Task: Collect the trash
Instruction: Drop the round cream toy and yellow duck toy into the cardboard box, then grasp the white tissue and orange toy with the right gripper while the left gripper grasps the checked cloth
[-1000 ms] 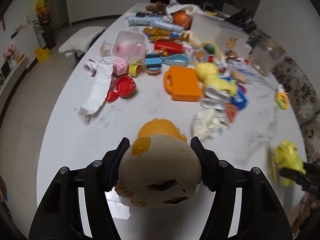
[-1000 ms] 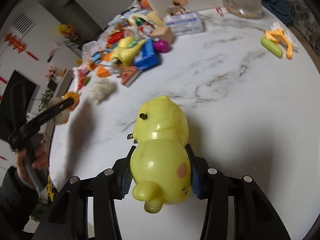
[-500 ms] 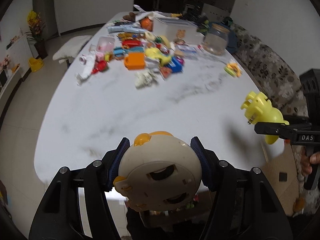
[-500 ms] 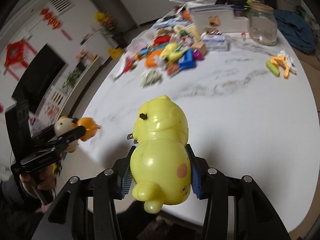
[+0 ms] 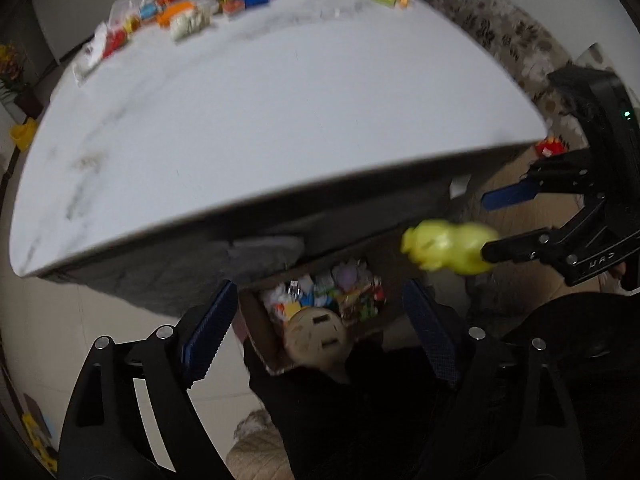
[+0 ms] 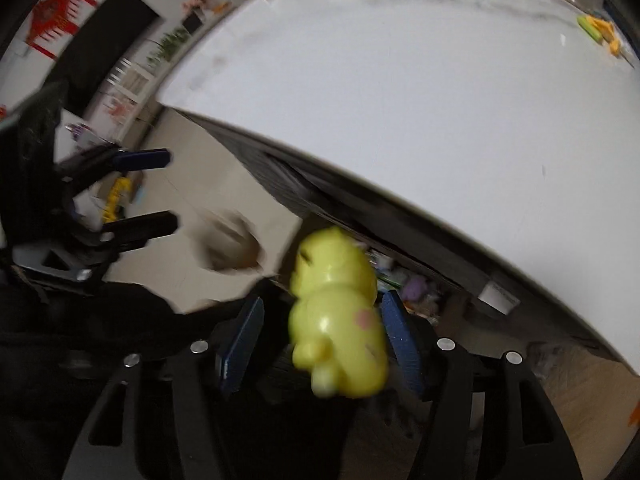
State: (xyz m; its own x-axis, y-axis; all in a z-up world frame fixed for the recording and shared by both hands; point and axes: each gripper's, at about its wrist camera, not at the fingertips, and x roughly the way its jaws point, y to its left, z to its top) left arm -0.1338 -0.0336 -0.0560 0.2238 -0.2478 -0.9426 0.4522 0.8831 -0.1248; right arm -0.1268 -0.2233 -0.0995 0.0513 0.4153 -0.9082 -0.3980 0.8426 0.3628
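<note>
Both grippers hang below the white table's near edge [image 5: 280,196]. My left gripper [image 5: 316,332] is open and empty; the round cream toy [image 5: 316,338] lies beneath it in a cardboard box [image 5: 260,344] full of colourful toys on the floor. My right gripper [image 6: 320,340] is open too, and the yellow pig toy [image 6: 340,324] sits loose and blurred between its blue pads [image 6: 400,344]. In the left wrist view the pig [image 5: 448,248] is in the air beside the right gripper [image 5: 492,224], over the box.
Many toys and wrappers [image 5: 200,0] remain at the table's far end. A patterned sofa [image 5: 500,32] runs along the right. The left gripper also shows in the right wrist view [image 6: 160,192]. Tiled floor [image 5: 40,340] lies left of the box.
Both grippers moved back off the table and down over the box, then opened. The cream toy dropped into the box. The yellow pig has come loose from the right pads.
</note>
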